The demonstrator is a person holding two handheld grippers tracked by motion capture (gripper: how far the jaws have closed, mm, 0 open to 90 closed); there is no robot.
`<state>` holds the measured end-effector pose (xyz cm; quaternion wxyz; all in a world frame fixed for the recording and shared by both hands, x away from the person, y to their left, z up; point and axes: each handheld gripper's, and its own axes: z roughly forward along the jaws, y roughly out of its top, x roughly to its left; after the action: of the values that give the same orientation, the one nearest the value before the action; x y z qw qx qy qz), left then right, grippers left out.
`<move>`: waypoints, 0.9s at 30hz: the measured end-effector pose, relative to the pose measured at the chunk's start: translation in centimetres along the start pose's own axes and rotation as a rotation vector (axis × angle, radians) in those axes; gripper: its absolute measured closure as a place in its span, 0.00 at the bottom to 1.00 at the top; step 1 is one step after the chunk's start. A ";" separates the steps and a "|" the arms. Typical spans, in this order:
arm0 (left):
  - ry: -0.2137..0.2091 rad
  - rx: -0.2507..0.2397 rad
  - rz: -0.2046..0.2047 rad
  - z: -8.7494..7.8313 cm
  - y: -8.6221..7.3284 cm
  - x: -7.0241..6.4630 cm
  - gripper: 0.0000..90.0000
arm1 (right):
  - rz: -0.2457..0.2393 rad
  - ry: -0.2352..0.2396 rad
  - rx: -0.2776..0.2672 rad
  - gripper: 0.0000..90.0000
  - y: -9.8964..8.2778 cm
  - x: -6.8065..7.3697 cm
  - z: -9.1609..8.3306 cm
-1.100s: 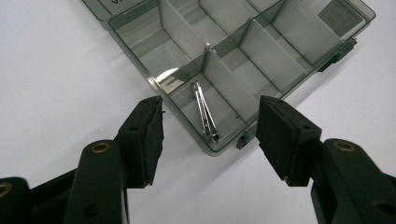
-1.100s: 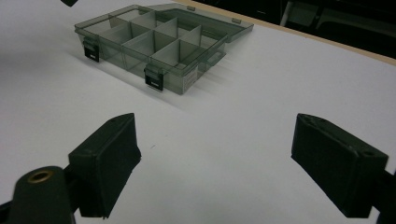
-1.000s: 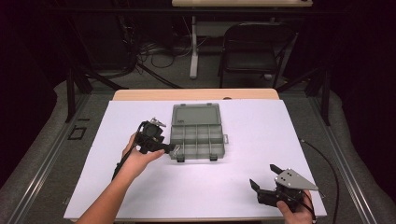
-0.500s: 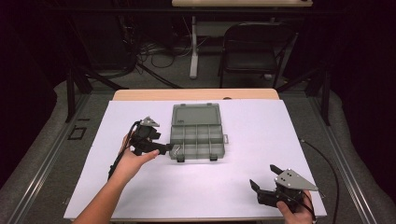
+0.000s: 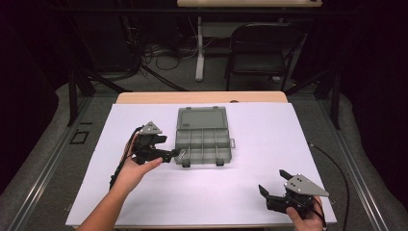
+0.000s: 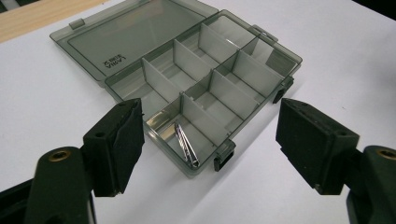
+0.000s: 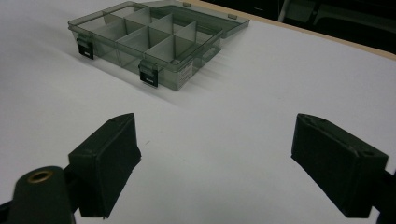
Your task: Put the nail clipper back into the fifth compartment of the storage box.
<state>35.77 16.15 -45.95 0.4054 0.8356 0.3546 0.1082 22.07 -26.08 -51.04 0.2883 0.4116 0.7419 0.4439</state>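
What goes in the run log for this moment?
left gripper: open, at box | box: lid open, pins in corner cell | right gripper: open, idle

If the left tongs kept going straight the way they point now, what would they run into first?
Most likely the open organizer box. The left tongs stand open and aim at its near corner compartment, where thin metal pins lie. The box's front wall would probably meet them first, though depth is hard to judge.

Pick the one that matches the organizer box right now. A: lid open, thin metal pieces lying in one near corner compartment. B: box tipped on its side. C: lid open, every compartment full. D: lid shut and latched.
A: the left gripper view shows the organizer box with its lid folded back flat and thin metal pieces in the near corner compartment; the others look empty.
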 end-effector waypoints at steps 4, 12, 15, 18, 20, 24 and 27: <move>0.001 -0.029 0.011 -0.6 -0.4 -0.3 0.24 | 0.000 0.001 0.006 0.16 0.0 -0.1 -0.1; -0.002 -0.110 -0.025 -2.4 -1.6 0.0 0.17 | -0.010 0.003 0.015 0.16 0.0 0.1 0.1; -0.018 -0.160 -0.051 -3.3 -2.1 0.2 0.15 | -0.007 -0.002 0.007 0.16 0.1 0.0 0.1; -0.053 -0.187 -0.026 -4.0 -2.8 0.3 0.03 | -0.006 -0.004 0.001 0.16 0.1 -0.1 0.1; -0.049 -0.200 -0.008 -4.4 -3.3 0.2 0.00 | -0.007 -0.005 0.007 0.16 0.2 -0.1 0.0; -0.060 -0.238 -0.002 -5.2 -4.3 0.1 0.00 | -0.011 -0.012 -0.005 0.16 0.3 0.0 -0.1; -0.042 -0.260 0.006 -6.1 -5.1 0.0 0.00 | -0.012 -0.014 -0.012 0.16 0.5 0.1 -0.2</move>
<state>30.35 21.93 -45.85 0.5172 0.7793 0.3263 0.1369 22.01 -25.91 -50.49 0.2985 0.4084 0.7397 0.4437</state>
